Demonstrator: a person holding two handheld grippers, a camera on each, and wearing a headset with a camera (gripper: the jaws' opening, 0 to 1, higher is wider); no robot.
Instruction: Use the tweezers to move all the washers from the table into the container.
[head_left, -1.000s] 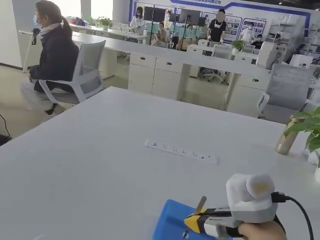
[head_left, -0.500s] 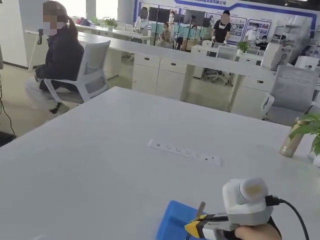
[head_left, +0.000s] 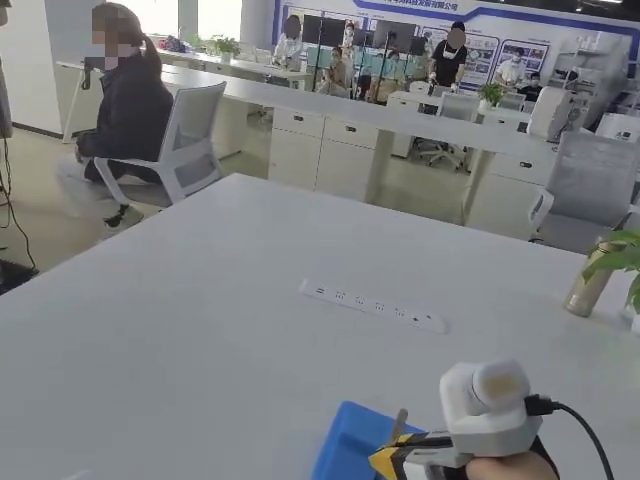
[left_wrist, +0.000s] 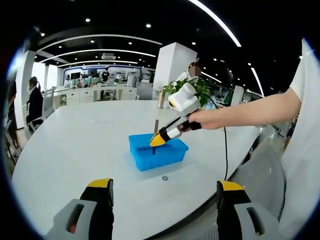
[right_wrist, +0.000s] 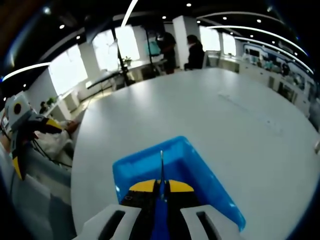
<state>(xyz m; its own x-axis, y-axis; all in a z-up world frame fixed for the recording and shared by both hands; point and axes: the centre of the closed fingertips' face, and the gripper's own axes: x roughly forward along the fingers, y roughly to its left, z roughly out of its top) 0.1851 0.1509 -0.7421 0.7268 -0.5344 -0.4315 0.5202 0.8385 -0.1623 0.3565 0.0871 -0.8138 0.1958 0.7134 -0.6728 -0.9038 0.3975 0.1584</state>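
Noted right gripper (left_wrist: 159, 140) clamped on tweezers (left_wrist: 155, 131), tips down over blue container (left_wrist: 172, 154). Found 1 washer (left_wrist: 164, 177) on table (left_wrist: 75, 140) just outside its wall, toward left gripper (left_wrist: 165, 185), jaws wide apart, empty. Likely needs tweezers drawn back that way, across the wall, then down.

Items counted at my table (left_wrist: 75, 145):

- One blue container (left_wrist: 159, 156).
- One washer (left_wrist: 164, 177), lying between that container and the table edge.
- One pair of tweezers (left_wrist: 155, 131).
- Two tongs in my hands: the left gripper (left_wrist: 165, 186) and the right gripper (left_wrist: 160, 139).
- One power strip (head_left: 373, 305), mid-table.
- One bottle (head_left: 583, 283) and one potted plant (head_left: 618, 262), both toward the right edge.
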